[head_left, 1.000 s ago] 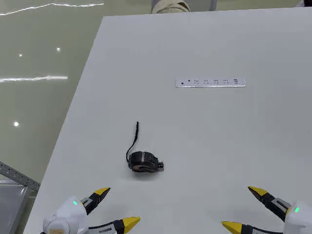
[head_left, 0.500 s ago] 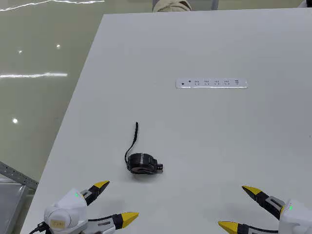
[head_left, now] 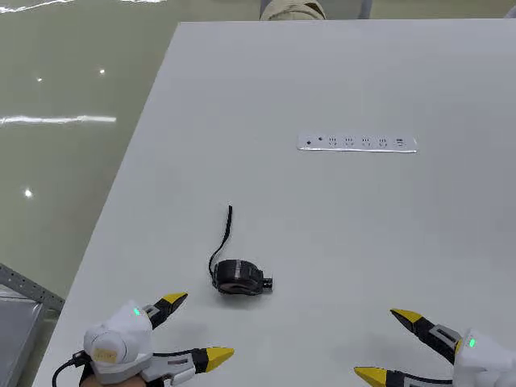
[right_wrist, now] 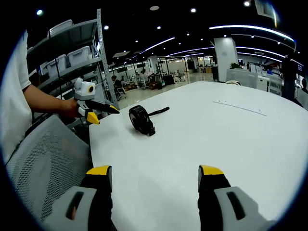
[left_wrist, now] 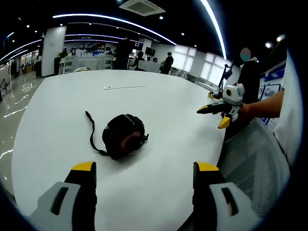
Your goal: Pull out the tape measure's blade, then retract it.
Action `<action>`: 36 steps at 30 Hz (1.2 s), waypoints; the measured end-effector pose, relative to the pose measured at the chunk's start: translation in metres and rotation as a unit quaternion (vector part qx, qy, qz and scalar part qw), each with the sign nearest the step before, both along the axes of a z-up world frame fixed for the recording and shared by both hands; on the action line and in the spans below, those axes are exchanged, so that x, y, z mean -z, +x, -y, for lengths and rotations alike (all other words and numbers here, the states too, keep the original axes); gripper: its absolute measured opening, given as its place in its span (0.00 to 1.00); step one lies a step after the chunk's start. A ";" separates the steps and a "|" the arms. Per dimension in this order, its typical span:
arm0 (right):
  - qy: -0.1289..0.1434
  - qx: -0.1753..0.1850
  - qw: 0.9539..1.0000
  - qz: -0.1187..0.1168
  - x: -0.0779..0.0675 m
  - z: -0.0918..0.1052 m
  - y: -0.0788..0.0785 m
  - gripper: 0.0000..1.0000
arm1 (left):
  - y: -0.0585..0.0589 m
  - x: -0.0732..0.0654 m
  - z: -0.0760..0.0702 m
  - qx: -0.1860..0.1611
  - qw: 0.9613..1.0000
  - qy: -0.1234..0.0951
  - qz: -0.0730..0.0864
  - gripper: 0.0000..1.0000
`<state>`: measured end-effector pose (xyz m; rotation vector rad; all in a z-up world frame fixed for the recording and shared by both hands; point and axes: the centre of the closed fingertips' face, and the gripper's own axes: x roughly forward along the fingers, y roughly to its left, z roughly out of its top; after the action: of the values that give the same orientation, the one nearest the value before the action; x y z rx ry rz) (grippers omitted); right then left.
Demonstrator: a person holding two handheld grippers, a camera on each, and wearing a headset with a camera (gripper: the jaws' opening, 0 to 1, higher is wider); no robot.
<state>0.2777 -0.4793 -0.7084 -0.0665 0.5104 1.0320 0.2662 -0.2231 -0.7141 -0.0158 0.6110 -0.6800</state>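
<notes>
A black tape measure (head_left: 239,276) with a thin black wrist strap (head_left: 223,235) lies on the white table (head_left: 322,81), blade drawn in. My left gripper (head_left: 196,326) hovers open near the table's front left, a short way below the tape measure (left_wrist: 123,135) and apart from it. At the front right my right gripper (head_left: 389,344) stands open with nothing between its yellow-tipped fingers. The tape measure (right_wrist: 142,119) lies ahead and to the left in the right gripper view, where the left gripper (right_wrist: 98,112) also shows. The right gripper (left_wrist: 216,109) appears at the right of the left gripper view.
A white power strip (head_left: 357,143) lies flat further back on the table. The table's left edge (head_left: 121,173) drops to a glossy floor. A grey mesh chair (right_wrist: 43,154) stands at the near side. Several people stand far off.
The head camera has shifted slightly, so the whole scene has slid. Both grippers stay open near the front edge, and the tape measure has not moved.
</notes>
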 end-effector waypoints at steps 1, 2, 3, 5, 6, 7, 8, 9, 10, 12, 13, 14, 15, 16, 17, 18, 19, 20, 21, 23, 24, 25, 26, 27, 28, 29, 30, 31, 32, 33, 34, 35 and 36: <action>0.003 -0.002 1.000 0.001 0.000 -0.001 0.001 0.74 | 0.001 0.001 0.000 0.001 1.000 0.001 0.001 0.81; 0.005 -0.004 1.000 0.001 0.000 -0.001 0.001 0.73 | 0.003 0.000 0.000 0.003 1.000 0.000 0.001 0.82; 0.008 -0.007 1.000 0.000 0.000 -0.003 0.001 0.74 | 0.005 0.000 0.001 0.005 1.000 0.001 0.002 0.82; 0.011 -0.012 1.000 0.002 0.000 -0.005 0.002 0.73 | 0.009 0.002 0.000 0.009 1.000 0.009 0.002 0.82; 0.014 -0.013 1.000 0.001 0.000 -0.006 0.002 0.73 | 0.010 0.002 0.000 0.010 1.000 0.009 0.001 0.82; 0.014 -0.014 1.000 0.001 0.000 -0.007 0.003 0.73 | 0.011 0.002 0.000 0.011 1.000 0.008 0.000 0.82; 0.018 -0.015 1.000 0.002 0.000 -0.008 0.004 0.73 | 0.013 0.004 -0.001 0.012 1.000 0.011 0.002 0.82; 0.024 -0.017 1.000 0.002 -0.001 -0.009 0.004 0.73 | 0.014 0.005 -0.002 0.014 1.000 0.014 0.003 0.82; 0.029 -0.019 0.999 0.003 -0.003 -0.010 0.004 0.74 | 0.015 0.005 -0.002 0.015 1.000 0.014 0.003 0.82; 0.033 -0.022 0.999 0.006 -0.004 -0.012 0.005 0.73 | 0.017 0.005 -0.002 0.017 1.000 0.015 0.004 0.82; 0.033 -0.024 0.999 0.006 -0.003 -0.014 0.007 0.73 | 0.019 0.005 -0.002 0.018 1.000 0.016 0.006 0.82; 0.033 -0.025 0.999 0.007 -0.002 -0.015 0.008 0.73 | 0.020 0.005 -0.002 0.020 1.000 0.017 0.007 0.82; 0.034 -0.028 0.999 0.006 -0.001 -0.016 0.008 0.73 | 0.022 0.005 -0.002 0.022 1.000 0.017 0.007 0.82; 0.036 -0.030 0.999 0.007 -0.001 -0.017 0.009 0.73 | 0.023 0.005 -0.001 0.023 1.000 0.017 0.007 0.82; 0.036 -0.030 0.999 0.007 0.000 -0.017 0.010 0.73 | 0.024 0.006 -0.002 0.025 0.999 0.020 0.007 0.81; 0.040 -0.031 0.999 0.008 -0.001 -0.018 0.012 0.73 | 0.026 0.007 -0.003 0.029 0.999 0.025 0.005 0.81; 0.043 -0.032 0.999 0.010 -0.002 -0.020 0.013 0.73 | 0.027 0.006 -0.003 0.030 0.999 0.024 0.006 0.81; 0.048 -0.032 0.998 0.010 -0.002 -0.021 0.015 0.72 | 0.029 0.004 -0.003 0.032 0.999 0.020 0.010 0.81; 0.046 -0.032 0.998 0.009 -0.001 -0.021 0.016 0.72 | 0.030 0.003 -0.003 0.032 0.999 0.018 0.011 0.81; 0.048 -0.035 0.998 0.008 0.001 -0.022 0.018 0.72 | 0.033 0.004 -0.005 0.035 0.999 0.024 0.011 0.81; 0.047 -0.036 0.998 0.008 0.002 -0.023 0.019 0.72 | 0.034 0.004 -0.006 0.036 0.999 0.026 0.012 0.81; 0.047 -0.037 0.998 0.007 0.002 -0.024 0.020 0.72 | 0.035 0.003 -0.006 0.037 0.999 0.026 0.013 0.80; 0.048 -0.038 0.998 0.007 0.002 -0.025 0.021 0.72 | 0.036 0.003 -0.006 0.039 0.999 0.027 0.014 0.80; 0.049 -0.039 0.998 0.006 0.003 -0.026 0.022 0.72 | 0.037 0.003 -0.005 0.042 0.999 0.027 0.014 0.80; 0.049 -0.041 0.998 0.007 0.003 -0.027 0.023 0.72 | 0.038 0.004 -0.005 0.046 0.998 0.029 0.013 0.80; 0.050 -0.042 0.998 0.007 0.003 -0.028 0.024 0.72 | 0.039 0.005 -0.005 0.049 0.998 0.030 0.014 0.80; 0.050 -0.043 0.998 0.006 0.004 -0.029 0.026 0.72 | 0.040 0.006 -0.004 0.053 0.998 0.032 0.013 0.80; 0.051 -0.043 0.998 0.007 0.005 -0.029 0.027 0.71 | 0.041 0.007 -0.004 0.055 0.998 0.035 0.013 0.80; 0.052 -0.044 0.998 0.009 0.005 -0.030 0.028 0.70 | 0.042 0.007 -0.004 0.057 0.998 0.036 0.012 0.79; 0.052 -0.046 0.998 0.009 0.005 -0.031 0.029 0.70 | 0.043 0.008 -0.004 0.060 0.998 0.036 0.011 0.79; 0.054 -0.047 0.997 0.008 0.005 -0.032 0.030 0.70 | 0.043 0.008 -0.003 0.063 0.997 0.034 0.010 0.79; 0.054 -0.049 0.997 0.006 0.006 -0.033 0.030 0.70 | 0.044 0.008 -0.001 0.068 0.997 0.033 0.010 0.79; 0.054 -0.052 0.997 0.007 0.007 -0.034 0.030 0.70 | 0.045 0.008 0.000 0.070 0.997 0.036 0.010 0.78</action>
<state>0.3077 -0.4451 -0.7157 -0.0039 0.4421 1.1577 0.3111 -0.2230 -0.7225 0.1010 0.6218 -0.7933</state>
